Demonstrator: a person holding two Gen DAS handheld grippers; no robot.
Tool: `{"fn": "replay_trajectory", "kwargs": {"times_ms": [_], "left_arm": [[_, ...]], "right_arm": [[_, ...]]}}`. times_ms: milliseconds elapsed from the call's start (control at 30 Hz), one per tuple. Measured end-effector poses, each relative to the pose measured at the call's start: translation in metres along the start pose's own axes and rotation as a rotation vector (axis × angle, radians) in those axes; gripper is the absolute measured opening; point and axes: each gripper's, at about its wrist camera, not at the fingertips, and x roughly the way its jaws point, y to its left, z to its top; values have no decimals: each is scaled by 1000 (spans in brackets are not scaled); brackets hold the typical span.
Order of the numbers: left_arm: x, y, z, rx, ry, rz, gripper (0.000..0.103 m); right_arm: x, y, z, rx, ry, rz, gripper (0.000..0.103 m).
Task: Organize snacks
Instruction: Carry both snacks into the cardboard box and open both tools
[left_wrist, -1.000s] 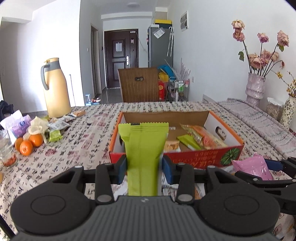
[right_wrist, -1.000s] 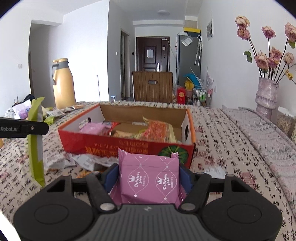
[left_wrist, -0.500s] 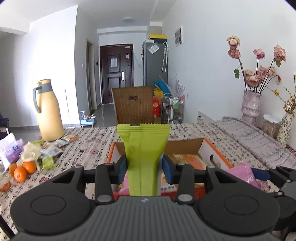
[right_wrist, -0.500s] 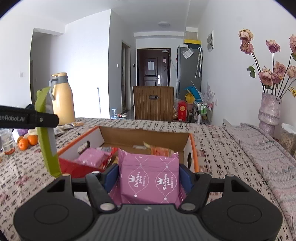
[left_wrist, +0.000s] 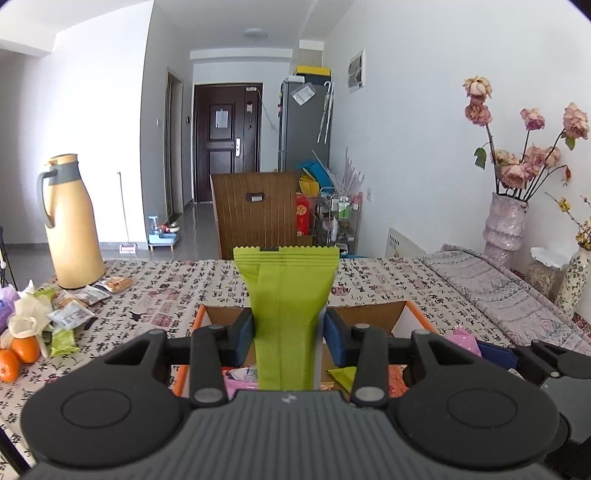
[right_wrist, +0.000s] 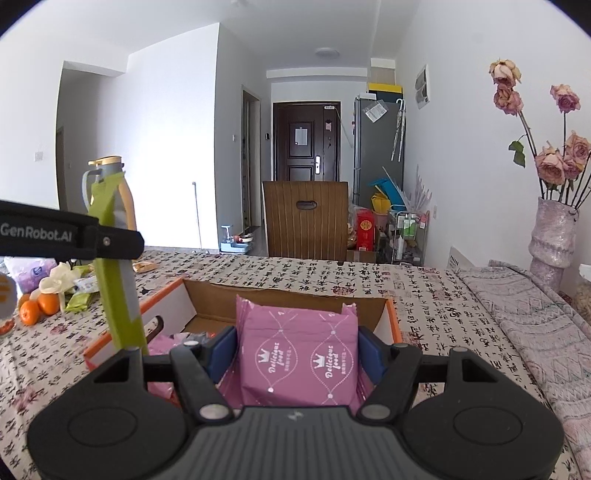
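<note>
Snacks: my left gripper (left_wrist: 288, 334) clamps the green bar (left_wrist: 286, 317) upright, my right gripper (right_wrist: 297, 349) pinches the pink pack (right_wrist: 299, 354). Both have come forward and up since a second ago and now hang over the box (right_wrist: 166, 299), where I judge they go next. My grippers hide most of the box's inside; its near wall is cut off.

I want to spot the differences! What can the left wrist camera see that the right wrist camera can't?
Only the left wrist view shows the small patterned vase at far right and the green packet's flat face, clamped in the left gripper. Only the right wrist view shows the pink packet's crown print, clamped in the right gripper. Both show the cardboard box, yellow flask, oranges and dried roses.
</note>
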Motion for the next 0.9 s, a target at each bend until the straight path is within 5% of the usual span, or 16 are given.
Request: {"fn": "replay_trajectory", "kwargs": {"times_ms": [600, 800, 900], "left_arm": [[101, 10, -29, -51, 193, 0, 41], [114, 14, -38, -50, 225, 12, 41], [113, 14, -39, -45, 212, 17, 54]], "right_arm": [[82, -24, -20, 71, 92, -37, 70], [88, -28, -25, 81, 107, -32, 79], [87, -30, -26, 85, 102, -35, 97]]}}
